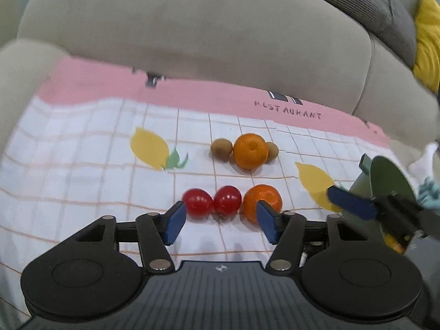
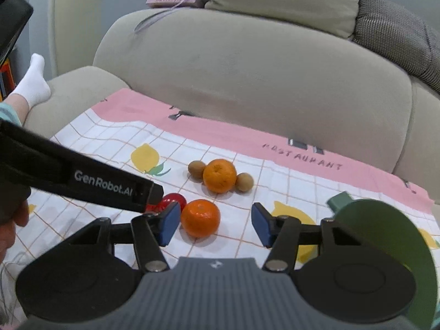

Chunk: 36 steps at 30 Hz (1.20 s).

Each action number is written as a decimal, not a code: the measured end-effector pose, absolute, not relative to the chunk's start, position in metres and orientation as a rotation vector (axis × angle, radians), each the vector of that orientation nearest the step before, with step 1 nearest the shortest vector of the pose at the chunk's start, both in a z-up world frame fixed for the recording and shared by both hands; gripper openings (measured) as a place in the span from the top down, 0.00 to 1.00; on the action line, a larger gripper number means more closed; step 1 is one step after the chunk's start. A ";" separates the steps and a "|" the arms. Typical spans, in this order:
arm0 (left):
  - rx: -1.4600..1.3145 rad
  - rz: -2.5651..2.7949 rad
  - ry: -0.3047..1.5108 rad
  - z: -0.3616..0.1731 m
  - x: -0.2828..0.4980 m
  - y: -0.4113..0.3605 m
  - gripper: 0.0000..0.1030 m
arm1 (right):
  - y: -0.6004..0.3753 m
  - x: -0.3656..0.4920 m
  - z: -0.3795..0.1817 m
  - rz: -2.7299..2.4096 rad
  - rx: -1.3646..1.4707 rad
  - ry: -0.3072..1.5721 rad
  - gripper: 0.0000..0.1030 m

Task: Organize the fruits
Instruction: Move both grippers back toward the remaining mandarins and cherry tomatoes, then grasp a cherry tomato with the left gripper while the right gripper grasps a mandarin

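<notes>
On a checked cloth [image 1: 82,170] lie two rows of fruit. The far row is a kiwi [image 1: 221,148], an orange [image 1: 250,151] and a second kiwi [image 1: 272,150]. The near row is two red tomatoes [image 1: 198,202] [image 1: 227,200] and an orange [image 1: 271,199]. My left gripper [image 1: 221,224] is open just short of the near row, its right finger overlapping the near orange. My right gripper [image 2: 216,224] is open too. The near orange [image 2: 200,217] lies just ahead of it, close to the left pad and apart from the right one. The left gripper's black body [image 2: 104,184] hides most of the tomatoes.
The cloth covers a beige sofa seat, and the backrest [image 1: 206,41] rises behind it. A green round dish [image 2: 385,236] sits tilted at the right, beside the right gripper. A foot in a white sock [image 2: 34,79] rests on the left armrest. Cushions [image 2: 398,35] lie at the back right.
</notes>
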<state>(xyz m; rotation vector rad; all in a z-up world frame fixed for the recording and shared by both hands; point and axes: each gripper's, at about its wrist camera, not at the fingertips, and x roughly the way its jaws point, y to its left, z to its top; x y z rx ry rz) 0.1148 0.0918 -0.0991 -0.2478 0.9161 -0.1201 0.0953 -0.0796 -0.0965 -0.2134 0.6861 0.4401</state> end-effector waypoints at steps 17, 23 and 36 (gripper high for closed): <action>-0.121 -0.109 0.951 -0.127 0.130 0.095 0.66 | -0.062 0.122 -0.136 0.473 -0.237 0.745 0.55; -0.060 -0.140 0.934 -0.130 0.135 0.087 0.64 | -0.058 0.127 -0.142 0.486 -0.243 0.750 0.55; -0.053 -0.156 0.946 -0.138 0.144 0.087 0.66 | -0.058 0.135 -0.153 0.494 -0.224 0.766 0.58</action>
